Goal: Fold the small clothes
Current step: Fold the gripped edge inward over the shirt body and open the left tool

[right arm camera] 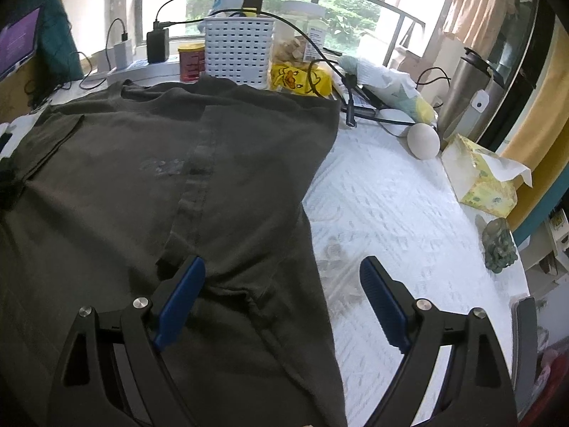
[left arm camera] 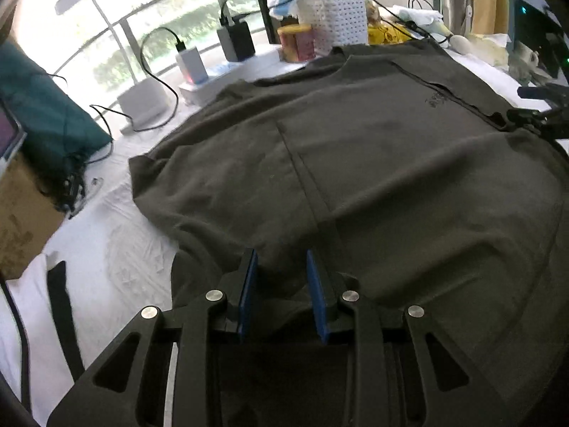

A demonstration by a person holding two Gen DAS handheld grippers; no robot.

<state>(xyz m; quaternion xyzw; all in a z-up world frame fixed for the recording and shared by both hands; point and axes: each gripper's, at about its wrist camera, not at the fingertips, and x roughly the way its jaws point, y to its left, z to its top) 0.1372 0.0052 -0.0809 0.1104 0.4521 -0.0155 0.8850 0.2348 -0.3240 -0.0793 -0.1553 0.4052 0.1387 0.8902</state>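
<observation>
I see the dark shirt spread flat on the white table — its chest print too blurred to read. My left tool pinches its hem; my right tool gapes released over its edge.

I am counting one dark shirt lying on one white tablecloth. I am seeing two grippers, the left gripper and the right gripper, each showing two blue pads. Along the back I am counting one white basket, one red can, two chargers, one black charger and one white charger, one yellow bag, one steel flask, one tissue box and one egg-shaped ball.
</observation>
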